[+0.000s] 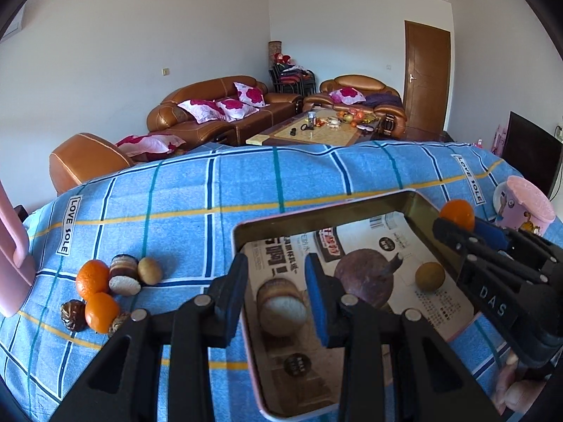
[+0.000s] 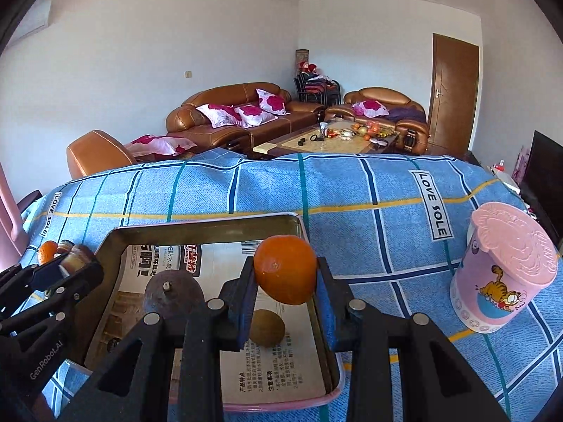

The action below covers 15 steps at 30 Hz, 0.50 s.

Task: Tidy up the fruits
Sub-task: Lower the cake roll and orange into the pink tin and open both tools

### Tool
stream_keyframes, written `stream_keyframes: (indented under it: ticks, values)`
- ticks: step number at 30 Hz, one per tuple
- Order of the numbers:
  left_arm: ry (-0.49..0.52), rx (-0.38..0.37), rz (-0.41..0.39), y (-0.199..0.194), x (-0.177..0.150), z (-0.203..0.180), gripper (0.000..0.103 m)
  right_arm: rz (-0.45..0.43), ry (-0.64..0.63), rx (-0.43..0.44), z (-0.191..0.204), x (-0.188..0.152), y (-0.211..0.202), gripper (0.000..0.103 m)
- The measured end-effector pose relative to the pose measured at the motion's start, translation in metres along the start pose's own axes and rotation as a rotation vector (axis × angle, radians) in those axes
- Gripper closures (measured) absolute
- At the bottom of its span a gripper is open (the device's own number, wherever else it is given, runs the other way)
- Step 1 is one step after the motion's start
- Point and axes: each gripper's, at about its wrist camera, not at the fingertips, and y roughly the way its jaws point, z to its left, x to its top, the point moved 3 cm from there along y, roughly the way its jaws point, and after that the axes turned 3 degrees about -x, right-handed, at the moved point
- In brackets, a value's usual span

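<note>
Two tools over the tin tray (image 2: 105, 246): my right tool (image 2: 285, 288) clamps an orange (image 2: 285, 269) — my left tool (image 1: 278, 292) grips a brown-and-white piece (image 1: 281, 311); pink cup (image 2: 506, 274) nearby.

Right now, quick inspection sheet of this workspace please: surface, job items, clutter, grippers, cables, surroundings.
surface: blue checked cloth, covering the worktop.
job's things: pink-rimmed metal tray holds a dark purple round fruit and a brown-green round fruit; loose oranges and small brown pieces are piled left of it.
clutter: pink cartoon cup right of the tray.
grippers: left gripper shut on a brown-and-white round piece; right gripper shut on an orange at the tray's far corner.
cables: nothing seen on the cloth.
surroundings: brown leather sofas, coffee table, wooden door.
</note>
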Motion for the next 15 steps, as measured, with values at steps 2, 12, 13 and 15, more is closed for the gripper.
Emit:
stream_keyframes:
  ticks: [2, 12, 13, 15]
  values:
    - [0.021, -0.013, -0.006, 0.002, 0.000, -0.009, 0.067, 0.001, -0.014, -0.004, 0.002, 0.000, 0.000, 0.069]
    - [0.036, -0.039, 0.042, 0.010, -0.005, -0.013, 0.067, 0.032, -0.007, 0.060, 0.003, -0.003, 0.005, 0.069]
    - [0.037, -0.040, 0.042, 0.009, -0.005, -0.013, 0.067, 0.036, -0.002, 0.071, 0.004, -0.003, 0.005, 0.069]
    - [0.041, -0.039, 0.040, 0.008, -0.007, -0.015, 0.067, 0.043, 0.010, 0.087, 0.003, -0.004, 0.005, 0.069]
